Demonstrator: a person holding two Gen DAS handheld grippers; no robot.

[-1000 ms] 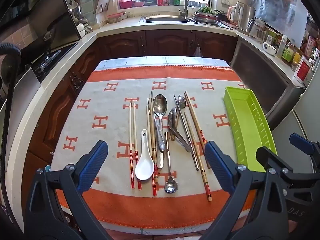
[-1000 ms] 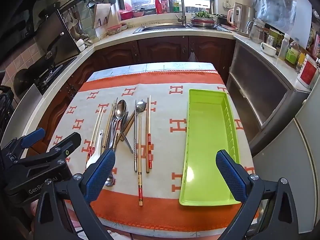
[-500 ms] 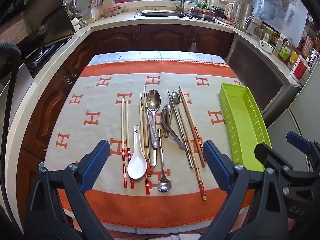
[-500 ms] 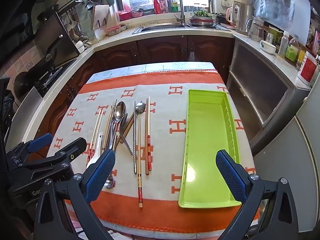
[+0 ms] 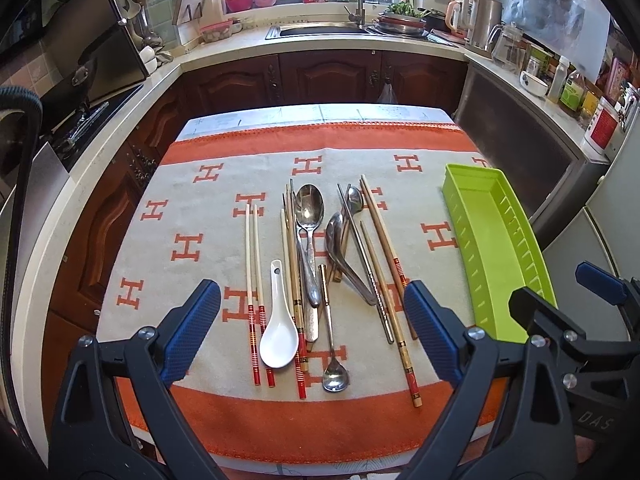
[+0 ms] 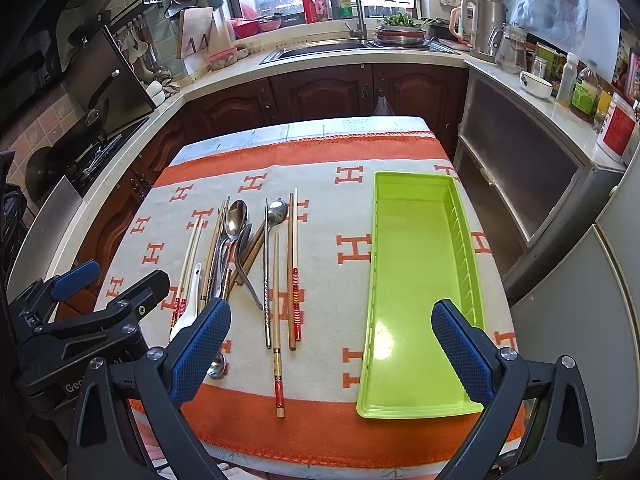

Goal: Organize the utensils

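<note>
Kitchen island, orange-and-cream H-pattern cloth [image 5: 192, 248]. Utensils [image 5: 320, 264] lie loose mid-cloth, green tray [image 6: 416, 280] to their right. My left gripper [image 5: 312, 328] and right gripper [image 6: 332, 344] both spread wide, holding nothing. Sink [image 6: 320, 50] behind.

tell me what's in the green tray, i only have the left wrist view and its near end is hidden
observer: nothing. The right wrist view shows the green tray with its whole floor bare.
operator: where does the near end sit
observer: on the orange border of the cloth, short of the cloth's front edge.
operator: is the right claw open
observer: yes, the right claw is wide open and holds nothing.
</note>
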